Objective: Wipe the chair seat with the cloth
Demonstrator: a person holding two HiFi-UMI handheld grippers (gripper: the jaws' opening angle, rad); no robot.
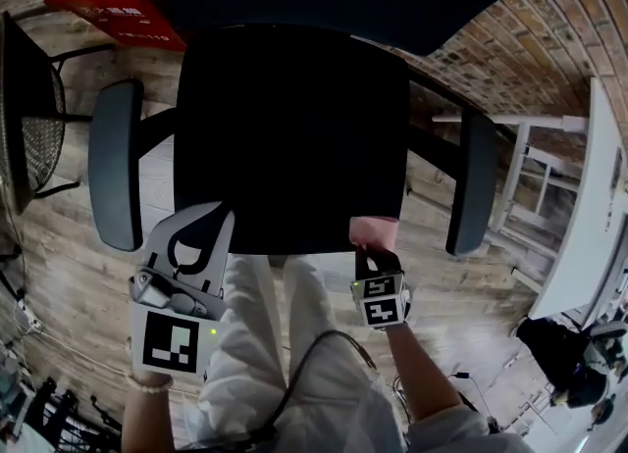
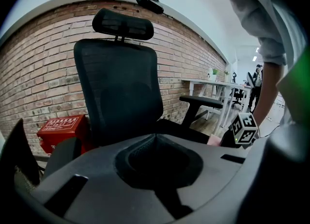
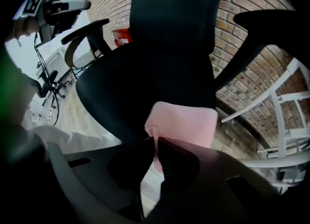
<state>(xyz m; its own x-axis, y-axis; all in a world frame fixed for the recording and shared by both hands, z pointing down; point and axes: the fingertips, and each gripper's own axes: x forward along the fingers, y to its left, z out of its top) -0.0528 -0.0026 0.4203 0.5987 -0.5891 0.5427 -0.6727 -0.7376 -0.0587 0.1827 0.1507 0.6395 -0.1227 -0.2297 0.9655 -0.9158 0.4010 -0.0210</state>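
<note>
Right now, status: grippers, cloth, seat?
Right gripper shut on pink cloth at chair seat front edge. Left gripper shut, empty, near seat's front left corner. Nothing else on seat.

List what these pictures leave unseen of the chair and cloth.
Head view: seat too dark to show dirt or wiped parts.
Head view: cloth partly covered by right gripper.
All views: chair base hidden under the seat or behind gripper bodies.
Left gripper view: red box print too small to read.
</note>
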